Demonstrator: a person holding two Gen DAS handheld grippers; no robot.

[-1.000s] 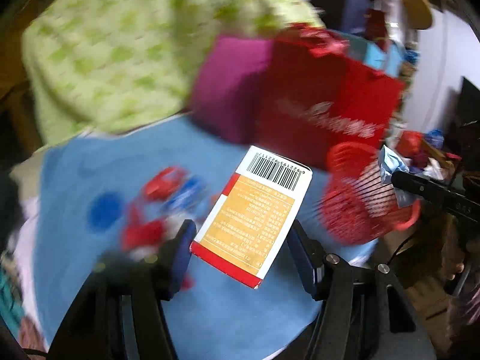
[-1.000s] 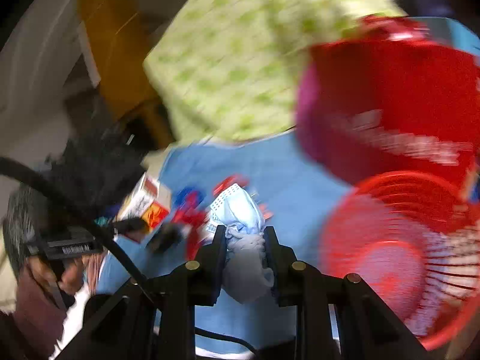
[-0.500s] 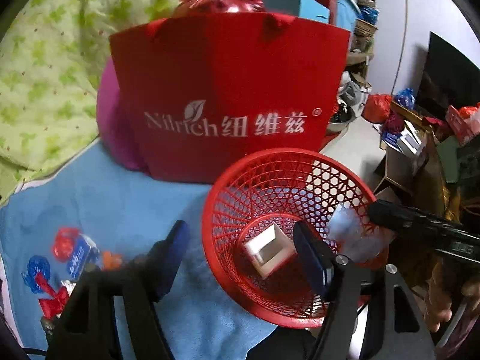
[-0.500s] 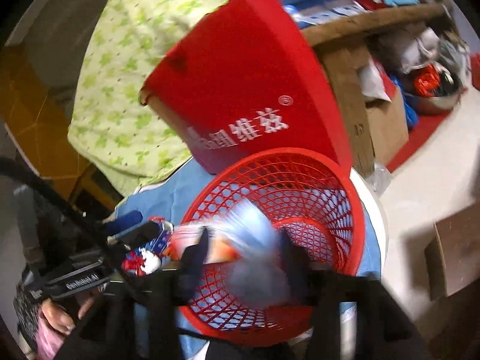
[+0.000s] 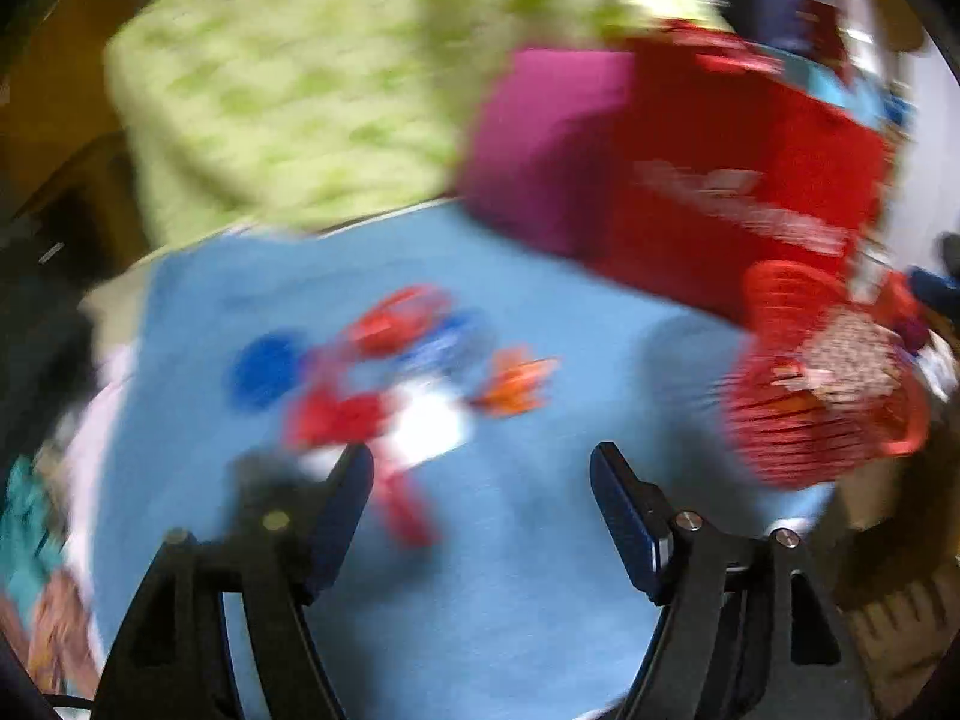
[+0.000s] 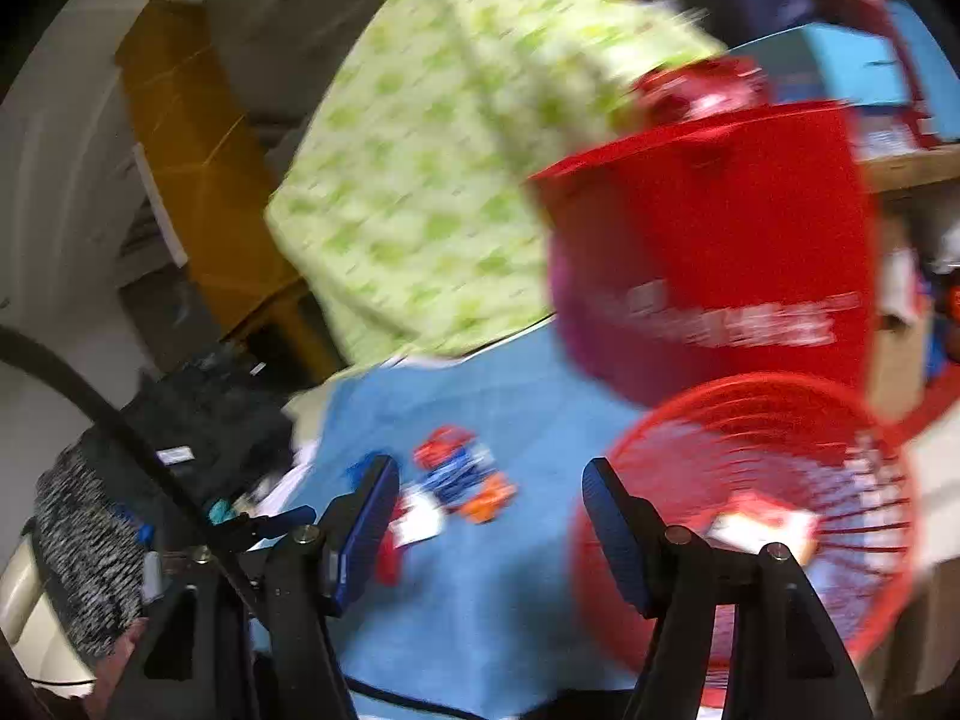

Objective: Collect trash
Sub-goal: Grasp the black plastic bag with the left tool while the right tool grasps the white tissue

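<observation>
Both views are blurred by motion. My left gripper [image 5: 483, 468] is open and empty above the blue cloth [image 5: 510, 588]. Several red, blue, white and orange wrappers [image 5: 396, 384] lie on the cloth just ahead of its left finger. A red mesh basket [image 5: 822, 384] stands at the right with pale trash inside. My right gripper [image 6: 489, 480] is open and empty. The wrappers [image 6: 456, 486] lie between its fingers, further off. The basket [image 6: 750, 516] is at its right, with a pale item [image 6: 762, 525] inside.
A red paper bag [image 5: 738, 180] and a magenta bag [image 5: 540, 144] stand behind the basket. A green patterned cover [image 5: 300, 78] rises at the back. The left gripper [image 6: 264, 522] and the hand holding it show at the left of the right wrist view.
Both grippers have swung left, away from over the basket, back toward the wrappers. The box and the pale blue wad they carried a second ago have left the jaws, which now stand open.
</observation>
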